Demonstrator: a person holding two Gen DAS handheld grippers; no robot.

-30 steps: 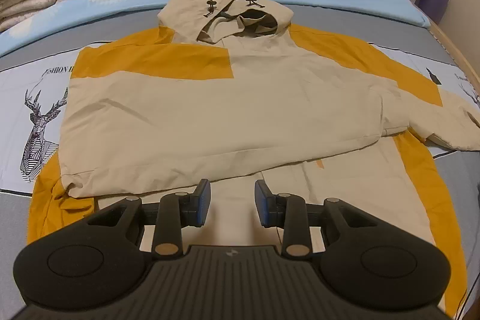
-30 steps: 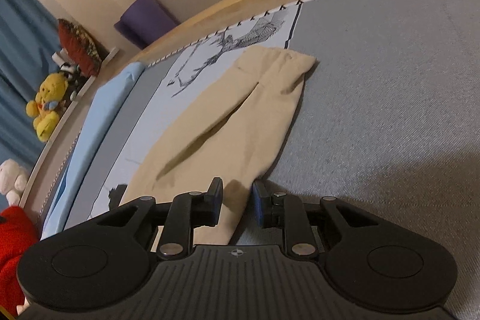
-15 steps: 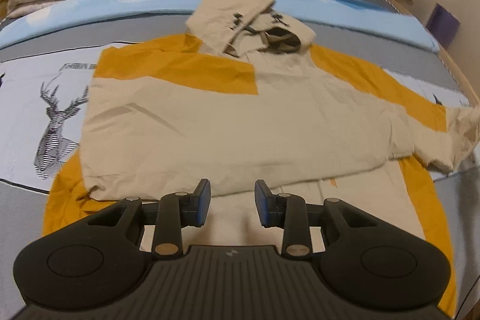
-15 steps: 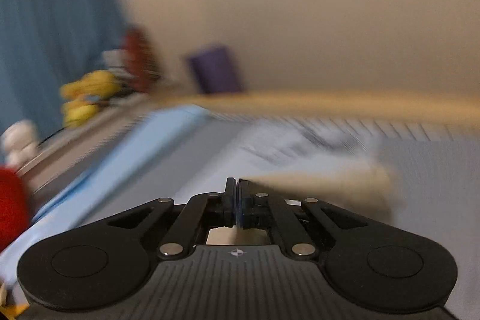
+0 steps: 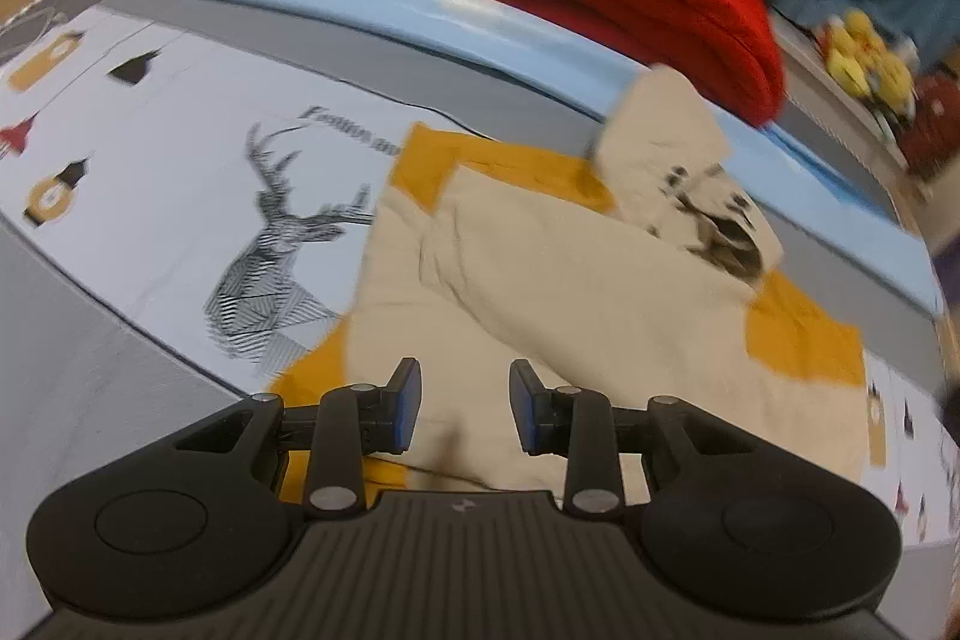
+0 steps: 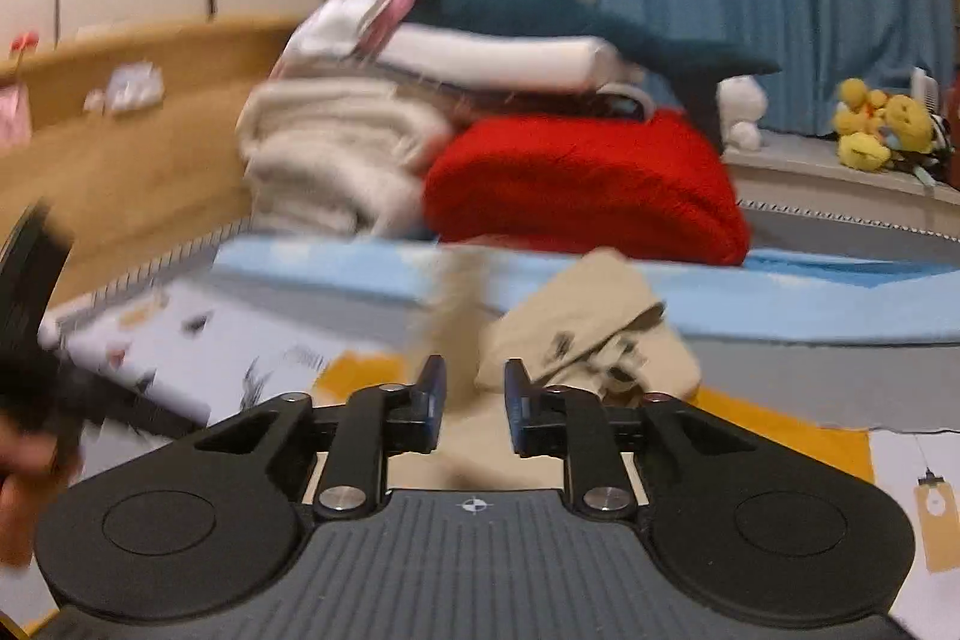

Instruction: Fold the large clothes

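A beige and mustard hooded fabric jacket (image 5: pixel 576 292) is spread on the printed bedsheet (image 5: pixel 150 172), extending beyond and beneath the left gripper (image 5: pixel 461 403), whose jaws are parted and empty. The right gripper (image 6: pixel 474 403), just opened, appears to have blurred beige cloth between unclamped pads.

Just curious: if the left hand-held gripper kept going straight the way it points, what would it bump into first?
Probably the beige-and-mustard hooded jacket spread on the bed; the left hand-held gripper tilts down toward its beige fabric, though depth is unclear.
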